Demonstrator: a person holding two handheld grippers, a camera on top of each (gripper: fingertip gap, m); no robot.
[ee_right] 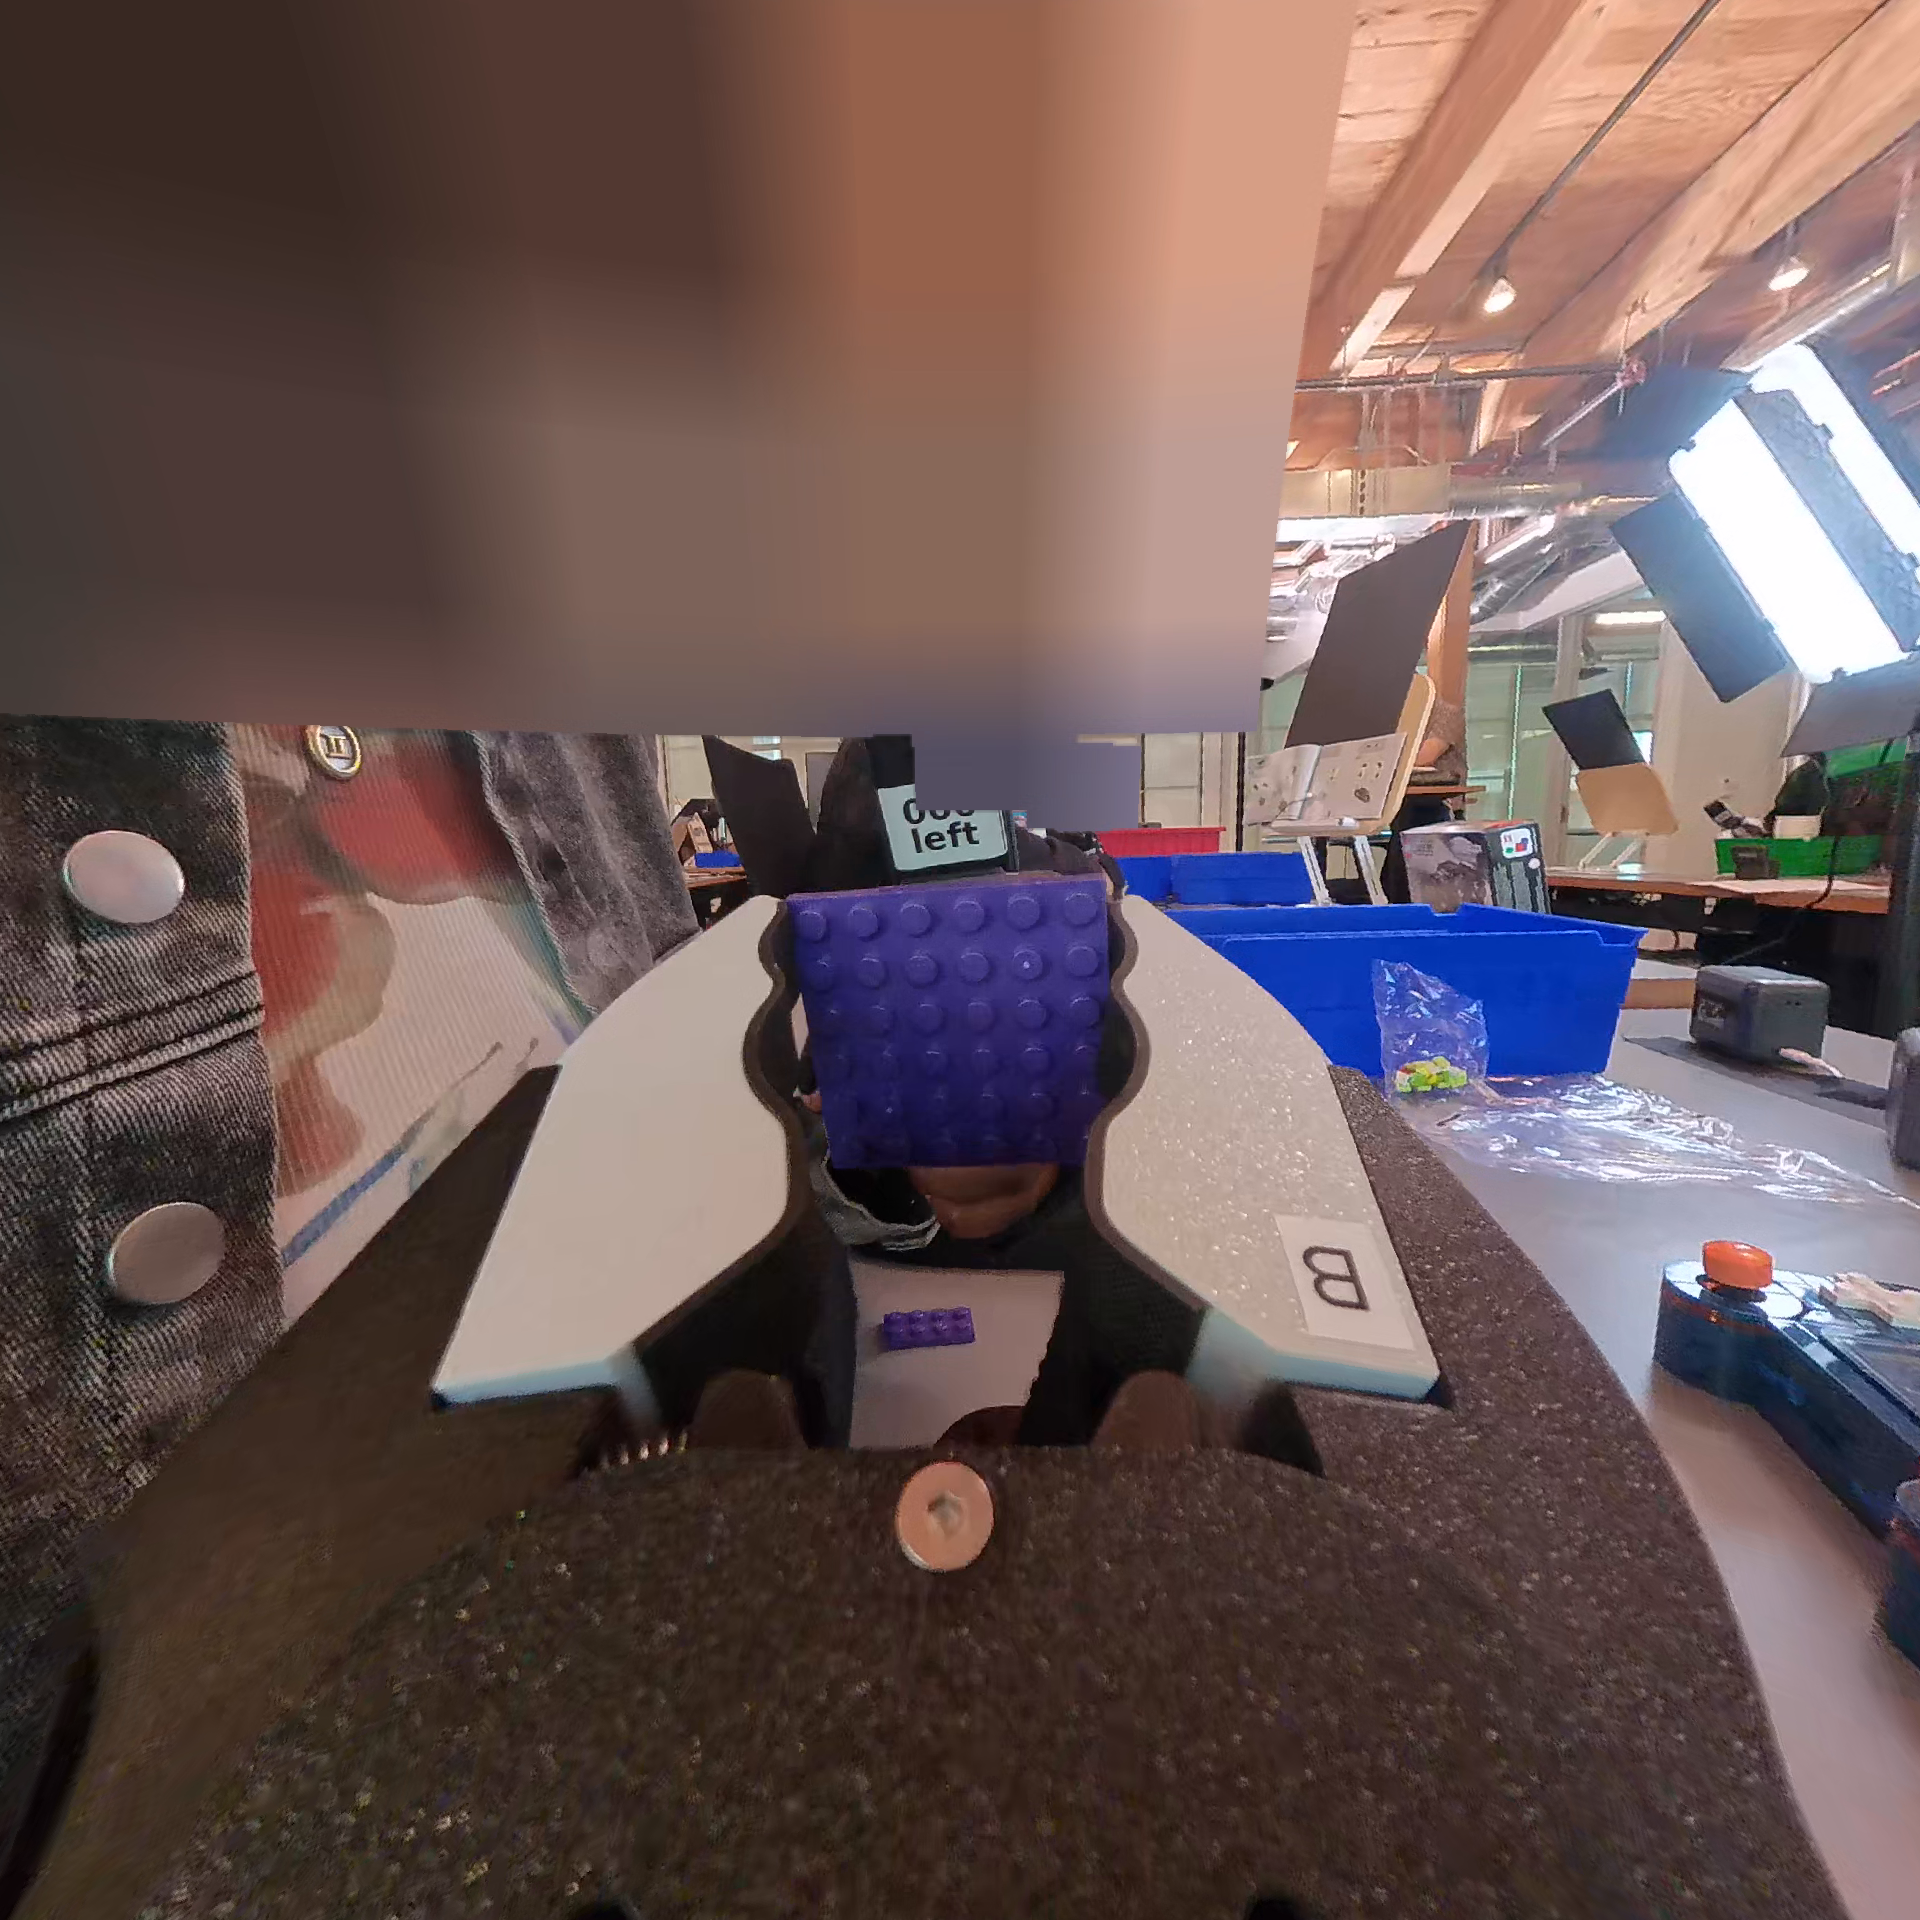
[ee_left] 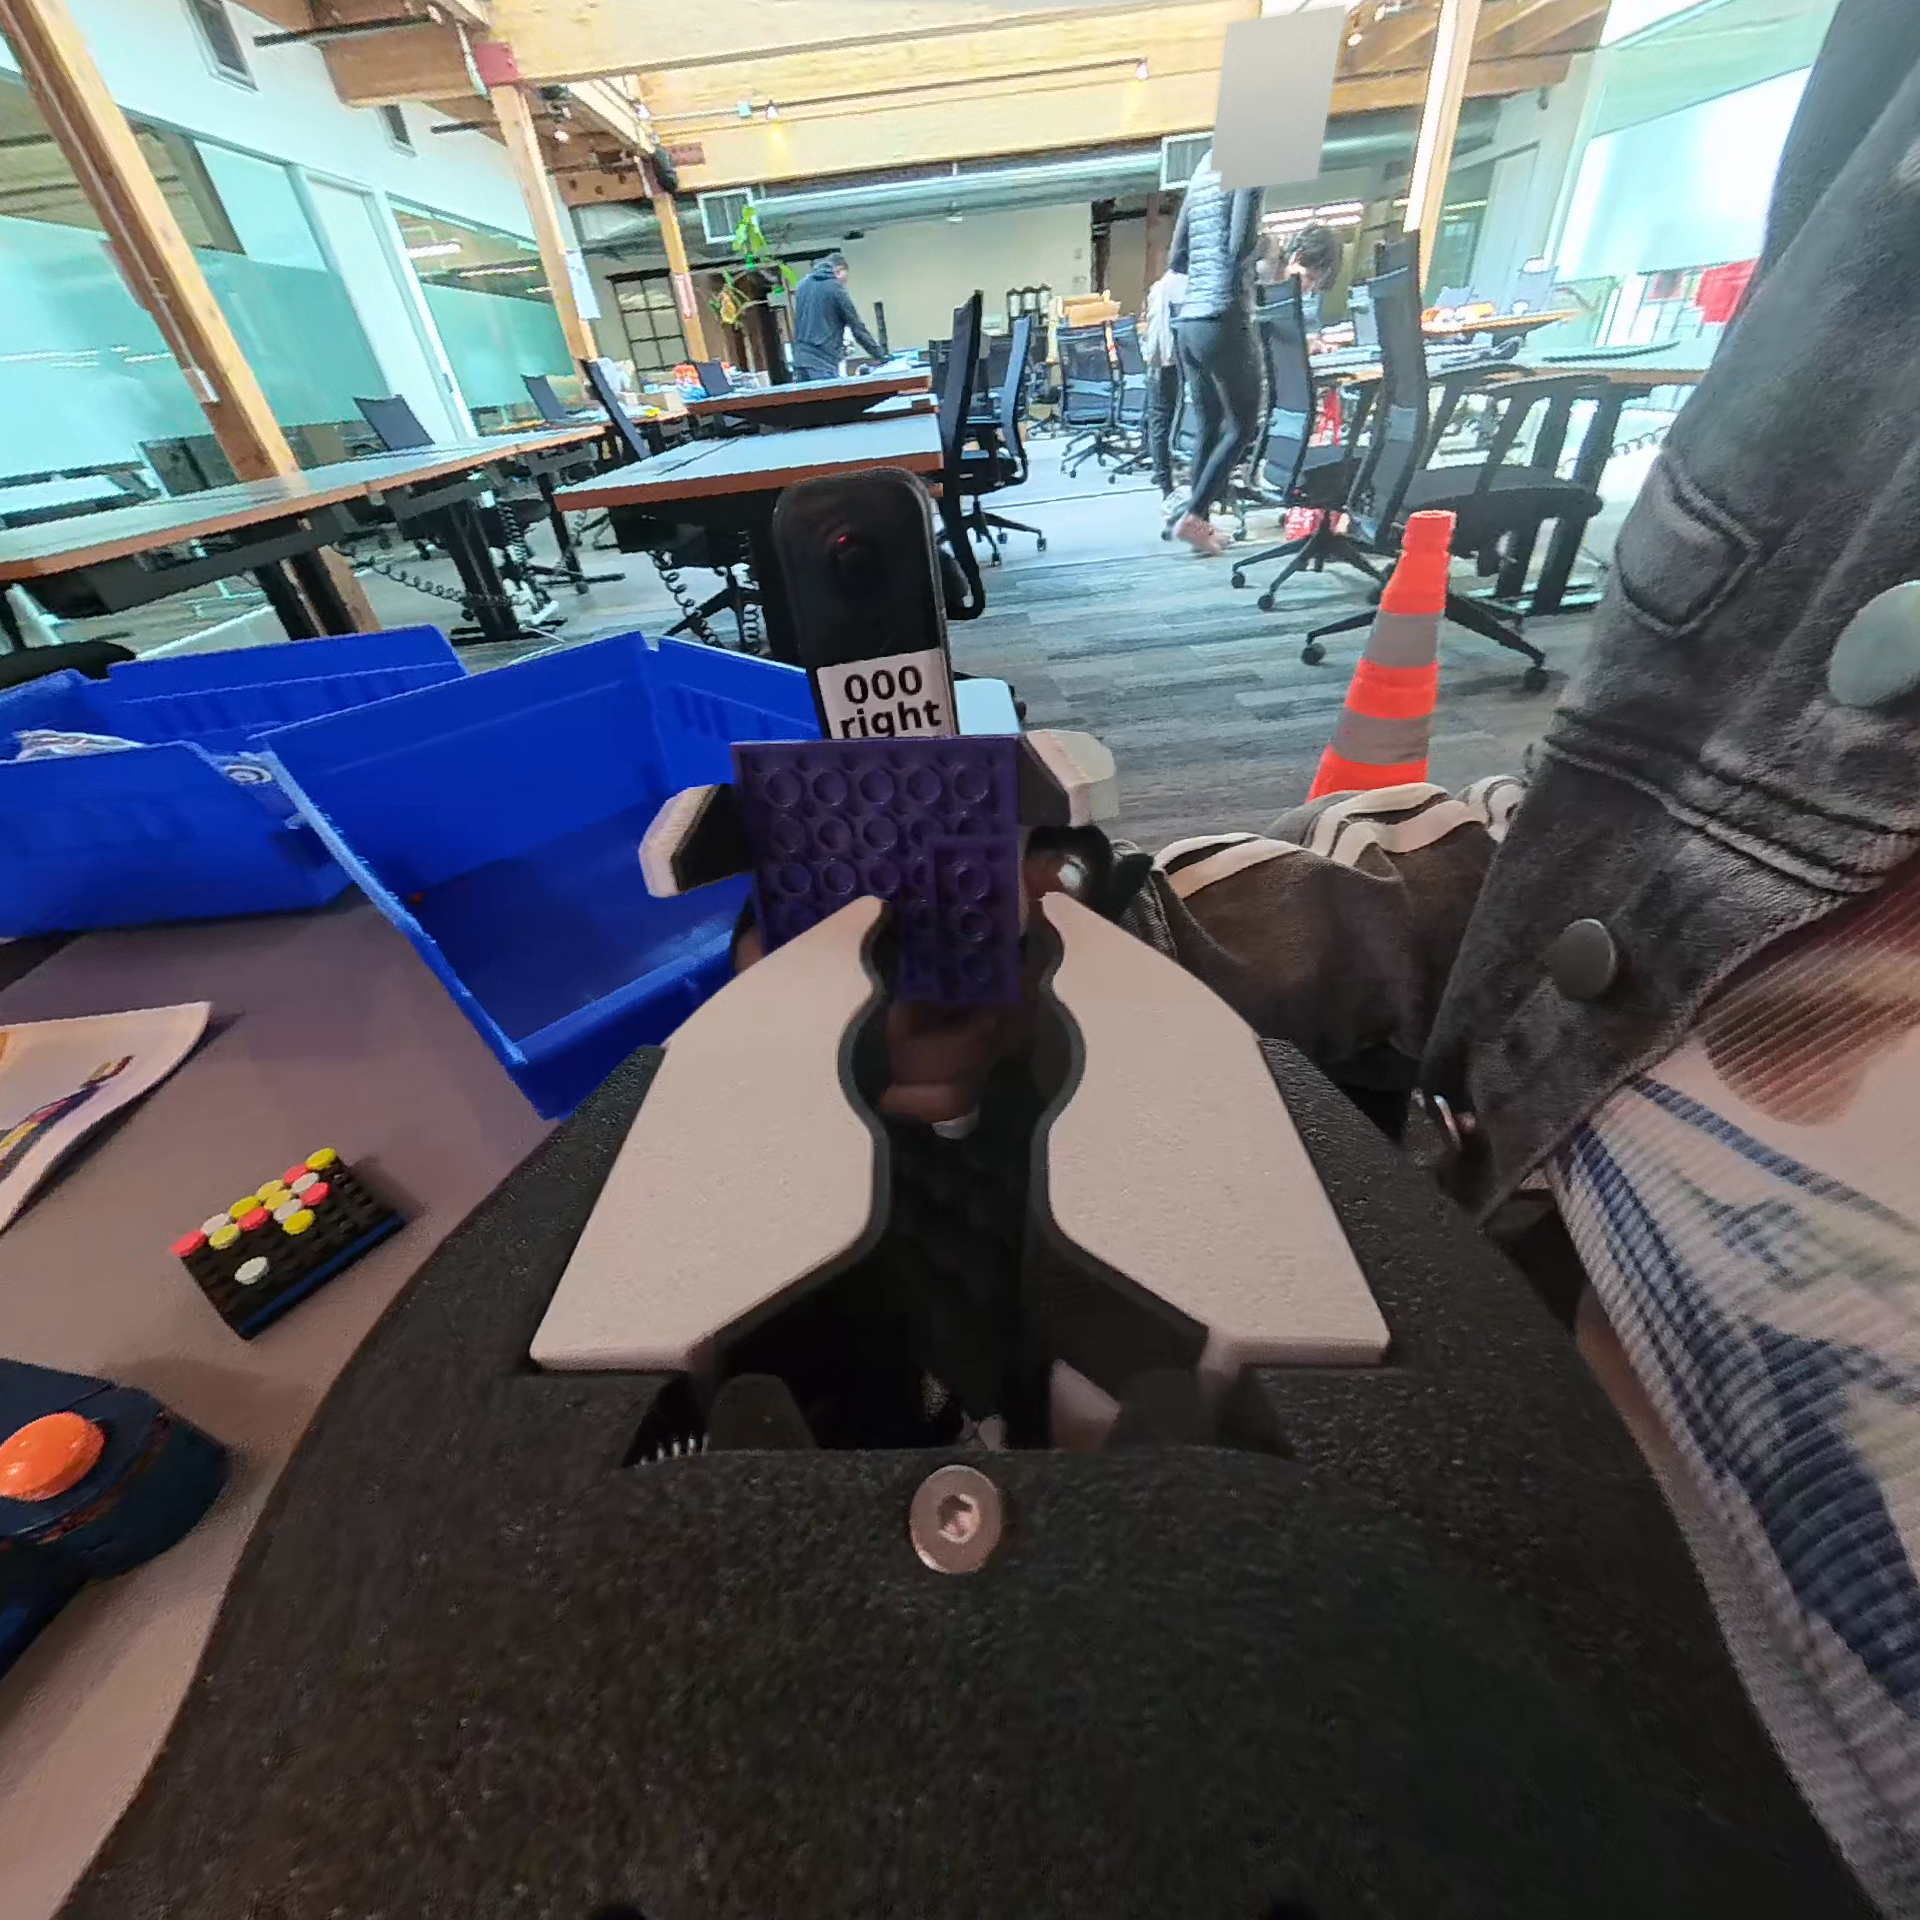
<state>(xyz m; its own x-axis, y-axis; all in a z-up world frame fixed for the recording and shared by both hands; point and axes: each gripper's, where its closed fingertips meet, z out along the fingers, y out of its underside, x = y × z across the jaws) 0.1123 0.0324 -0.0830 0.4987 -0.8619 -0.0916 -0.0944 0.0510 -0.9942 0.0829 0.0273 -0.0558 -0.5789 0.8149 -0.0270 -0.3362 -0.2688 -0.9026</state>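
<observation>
My right gripper (ee_right: 951, 906) is shut on a square purple studded plate (ee_right: 951, 1029) and holds it upright in the air, one pad on each side edge. The left wrist view shows the plate's underside (ee_left: 852, 831), with a smaller purple plate (ee_left: 971, 920) stuck on it at the lower right. The right gripper (ee_left: 878, 821) faces me there. My left gripper (ee_left: 961, 909) is open. The small plate stands between its fingertips (ee_left: 831, 940), with a gap on the right side. Another small purple brick (ee_right: 928, 1328) lies on the grey table (ee_right: 1558, 1247) below.
Blue bins (ee_left: 540, 831) stand at the left, also in the right wrist view (ee_right: 1455, 977). A black studded plate with coloured round pieces (ee_left: 286, 1236), a booklet (ee_left: 73, 1081), a dark blue build with an orange dome (ee_right: 1766, 1340) and plastic bags (ee_right: 1429, 1023) lie on the table. A person's jacket (ee_left: 1714, 727) is close. The tips of both grippers are at nearly the same place.
</observation>
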